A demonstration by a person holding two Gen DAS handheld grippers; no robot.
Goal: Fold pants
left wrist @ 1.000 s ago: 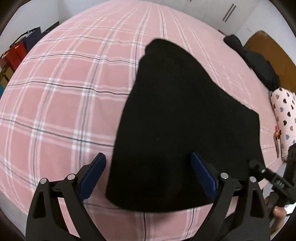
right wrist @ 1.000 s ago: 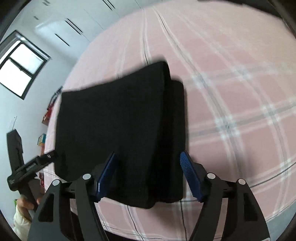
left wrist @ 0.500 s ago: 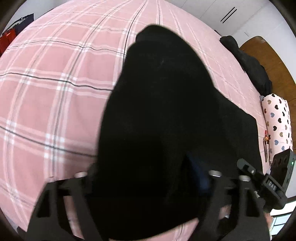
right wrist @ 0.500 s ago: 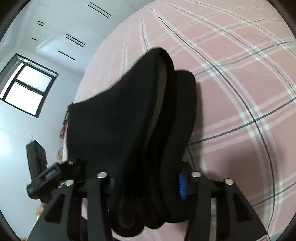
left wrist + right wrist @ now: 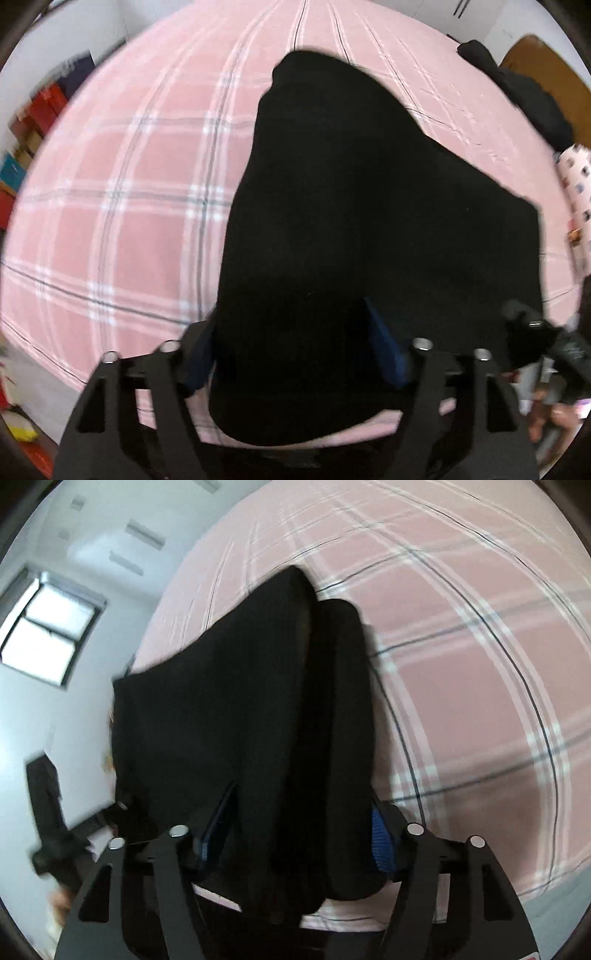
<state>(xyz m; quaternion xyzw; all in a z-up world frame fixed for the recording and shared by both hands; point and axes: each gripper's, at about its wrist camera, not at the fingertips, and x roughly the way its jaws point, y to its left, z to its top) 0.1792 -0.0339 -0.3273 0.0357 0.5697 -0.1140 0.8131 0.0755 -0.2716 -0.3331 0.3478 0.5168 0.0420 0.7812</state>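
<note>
Pink plaid bed (image 5: 122, 206) with the folded black pants (image 5: 351, 221) on it, another dark garment (image 5: 524, 92) near the far edge.

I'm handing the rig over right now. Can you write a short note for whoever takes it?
Left tongs: shut on the near edge of the pants.
Right tongs: shut on the same edge, gripping stacked layers.
Pants: black, already folded into layers, on the pink plaid bed, near end lifted.
Left: carry the near end over toward the far end, lay flat, release.
</note>
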